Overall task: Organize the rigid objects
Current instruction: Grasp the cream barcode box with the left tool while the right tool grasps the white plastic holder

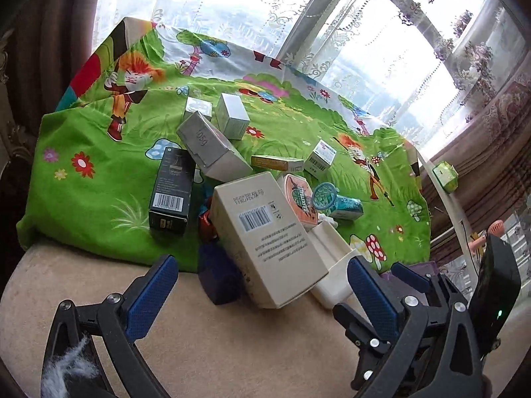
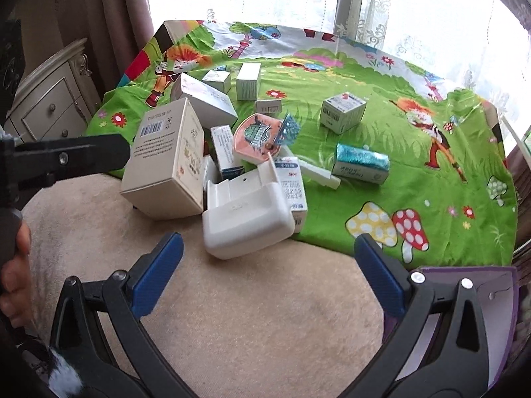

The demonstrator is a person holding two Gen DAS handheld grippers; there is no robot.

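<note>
Both tools, left tool (image 1: 262, 273) and right tool (image 2: 268, 253), gape before jumbled boxes (image 2: 166, 162).

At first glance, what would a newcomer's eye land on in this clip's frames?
First the bright green cartoon cloth spread under the window, with mushrooms and flowers printed on it. Next the jumble of boxes at its near edge: a big beige carton leaning over, and a white plastic case beside it on the beige carpet. Both tools, left and right, hang open short of the pile.
</note>
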